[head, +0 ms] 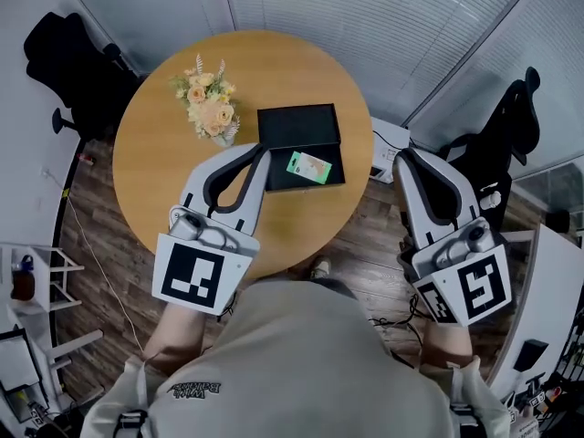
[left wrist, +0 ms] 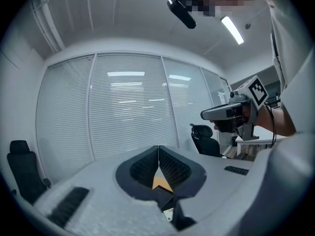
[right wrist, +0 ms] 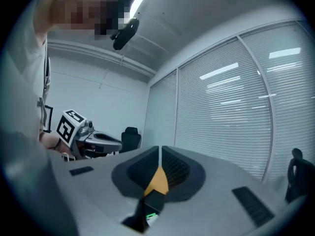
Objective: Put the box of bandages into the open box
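A small green and white box of bandages [head: 308, 166] lies inside the open black box [head: 297, 126], which stands on the round wooden table [head: 155, 181]. My left gripper [head: 261, 150] is held over the table's near edge with its tips at the black box's left side; its jaws are shut and empty [left wrist: 158, 149]. My right gripper [head: 401, 153] hangs off the table's right side, over the floor, also shut on nothing [right wrist: 160, 149]. Both gripper views point up at the window blinds and show neither box.
A bouquet of pale flowers [head: 208, 103] stands on the table left of the black box. Black office chairs sit at the far left [head: 73, 62] and at the right [head: 497, 144]. A white shelf [head: 36, 281] stands on the left floor.
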{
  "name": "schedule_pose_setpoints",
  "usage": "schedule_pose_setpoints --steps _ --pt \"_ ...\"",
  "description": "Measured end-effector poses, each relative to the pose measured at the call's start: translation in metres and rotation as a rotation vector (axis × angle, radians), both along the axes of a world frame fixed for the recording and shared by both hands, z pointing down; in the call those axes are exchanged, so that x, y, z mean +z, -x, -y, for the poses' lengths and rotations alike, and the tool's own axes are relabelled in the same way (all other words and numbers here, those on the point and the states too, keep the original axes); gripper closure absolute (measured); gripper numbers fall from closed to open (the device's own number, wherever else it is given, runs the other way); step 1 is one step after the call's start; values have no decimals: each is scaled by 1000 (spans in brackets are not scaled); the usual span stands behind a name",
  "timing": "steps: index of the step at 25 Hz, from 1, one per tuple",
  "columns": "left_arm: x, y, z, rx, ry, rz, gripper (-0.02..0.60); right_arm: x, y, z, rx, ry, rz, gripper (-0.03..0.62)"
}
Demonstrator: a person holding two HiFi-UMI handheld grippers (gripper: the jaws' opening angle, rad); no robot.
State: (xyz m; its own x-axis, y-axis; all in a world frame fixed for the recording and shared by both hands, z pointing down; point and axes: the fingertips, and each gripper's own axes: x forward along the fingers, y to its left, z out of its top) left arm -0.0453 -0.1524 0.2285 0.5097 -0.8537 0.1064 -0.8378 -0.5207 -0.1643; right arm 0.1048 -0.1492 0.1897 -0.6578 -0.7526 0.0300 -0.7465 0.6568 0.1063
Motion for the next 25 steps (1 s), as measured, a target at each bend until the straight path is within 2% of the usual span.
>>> schedule_pose_setpoints --steps 8,25 --pt "11 1 2 -2 23 5 558 17 0 -3 4 43 -21 556" --pt "13 -8 -7 7 24 13 559 24 -5 -10 10 44 -38 556"
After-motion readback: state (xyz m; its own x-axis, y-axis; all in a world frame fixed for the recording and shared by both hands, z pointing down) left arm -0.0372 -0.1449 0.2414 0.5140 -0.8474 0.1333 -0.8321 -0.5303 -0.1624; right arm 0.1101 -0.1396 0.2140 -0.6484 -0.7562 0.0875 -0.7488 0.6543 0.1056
